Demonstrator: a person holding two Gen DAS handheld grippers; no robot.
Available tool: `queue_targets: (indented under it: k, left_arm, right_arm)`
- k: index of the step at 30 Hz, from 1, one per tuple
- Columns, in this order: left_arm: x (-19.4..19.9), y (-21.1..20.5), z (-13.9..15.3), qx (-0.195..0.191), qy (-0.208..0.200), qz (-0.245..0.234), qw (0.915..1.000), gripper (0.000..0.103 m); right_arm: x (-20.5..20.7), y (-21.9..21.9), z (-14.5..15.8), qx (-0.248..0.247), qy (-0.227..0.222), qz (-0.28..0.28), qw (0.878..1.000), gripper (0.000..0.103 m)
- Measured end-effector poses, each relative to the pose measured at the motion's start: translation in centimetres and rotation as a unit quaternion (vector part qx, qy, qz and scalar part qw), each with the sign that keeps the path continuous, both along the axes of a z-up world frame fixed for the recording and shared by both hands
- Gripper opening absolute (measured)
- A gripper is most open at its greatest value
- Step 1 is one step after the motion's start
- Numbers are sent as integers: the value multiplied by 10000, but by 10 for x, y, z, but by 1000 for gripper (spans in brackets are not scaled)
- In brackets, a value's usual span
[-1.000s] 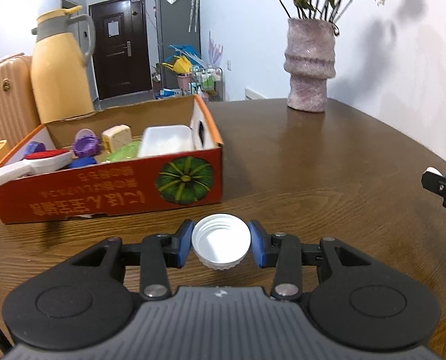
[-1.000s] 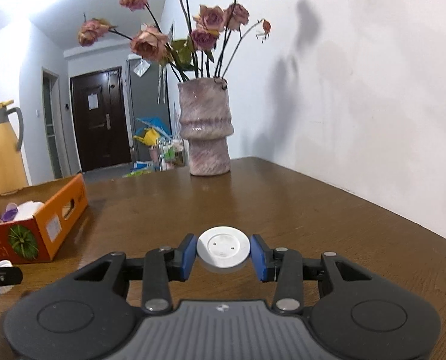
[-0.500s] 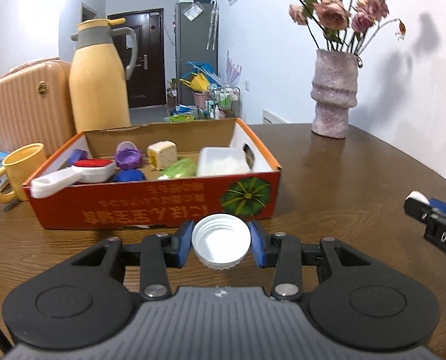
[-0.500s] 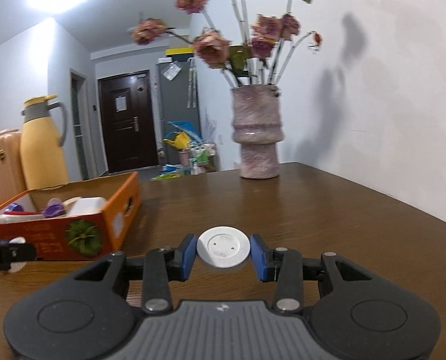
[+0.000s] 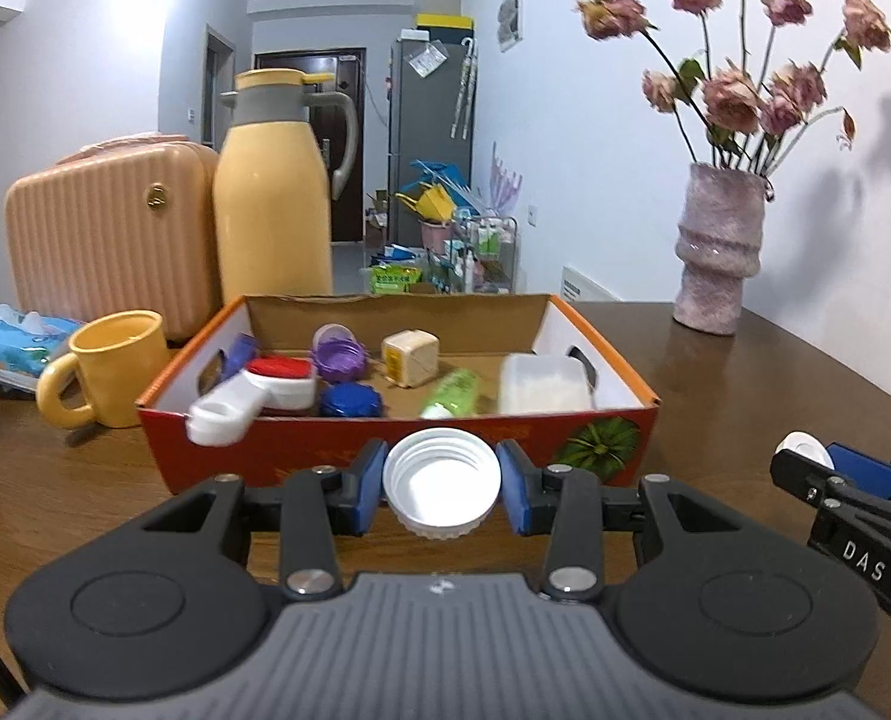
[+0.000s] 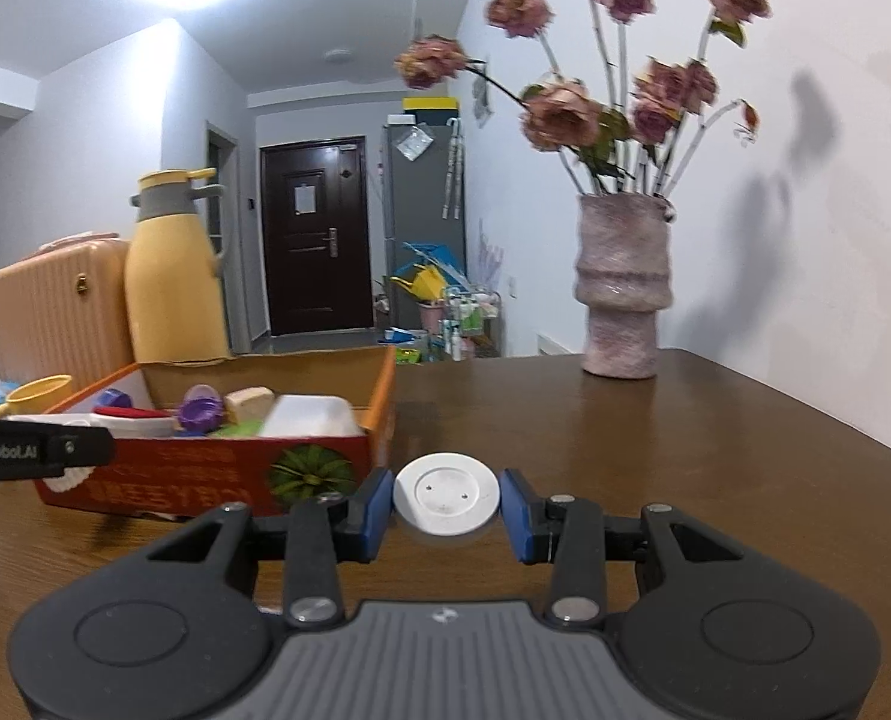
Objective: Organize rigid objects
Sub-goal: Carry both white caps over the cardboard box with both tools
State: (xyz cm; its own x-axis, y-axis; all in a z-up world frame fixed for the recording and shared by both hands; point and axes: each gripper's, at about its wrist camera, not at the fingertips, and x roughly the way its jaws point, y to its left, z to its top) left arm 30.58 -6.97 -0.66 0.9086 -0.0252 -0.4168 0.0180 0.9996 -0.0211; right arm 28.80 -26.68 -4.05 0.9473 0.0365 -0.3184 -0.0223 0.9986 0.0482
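Observation:
My left gripper [image 5: 440, 486] is shut on a white threaded screw cap [image 5: 440, 483], its hollow side facing me, just in front of the orange cardboard box [image 5: 397, 441]. Inside the box lie a purple cap [image 5: 338, 358], a blue cap [image 5: 349, 401], a red-and-white lid [image 5: 265, 387], a beige cube [image 5: 409, 357], a green tube [image 5: 454, 393] and a white tub [image 5: 541, 384]. My right gripper [image 6: 446, 504] is shut on a flat white round lid [image 6: 446, 501], to the right of the box [image 6: 217, 468]. The right gripper also shows at the left wrist view's right edge [image 5: 829, 468].
Behind and left of the box stand a yellow mug [image 5: 112, 366], a yellow thermos jug [image 5: 274, 192], a peach case [image 5: 109, 234] and a tissue pack [image 5: 16, 342]. A pink vase with dried roses [image 6: 622, 282] stands at the table's far right by the wall.
Both grippers have swung left toward the box while keeping their lids. The box now sits centred in the left wrist view and closer in the right wrist view.

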Motion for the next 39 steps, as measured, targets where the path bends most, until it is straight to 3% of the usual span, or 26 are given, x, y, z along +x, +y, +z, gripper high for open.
queue_targets:
  k: [17,39]
  left_arm:
    - [8,83,13,-243,-126,511,9983,40]
    - [55,104,20,-223,-140,646,9976,40]
  right_arm:
    - [19,100,12,-194,-165,638,9976,38]
    - [88,128,17,189,-279,629,9974,38]
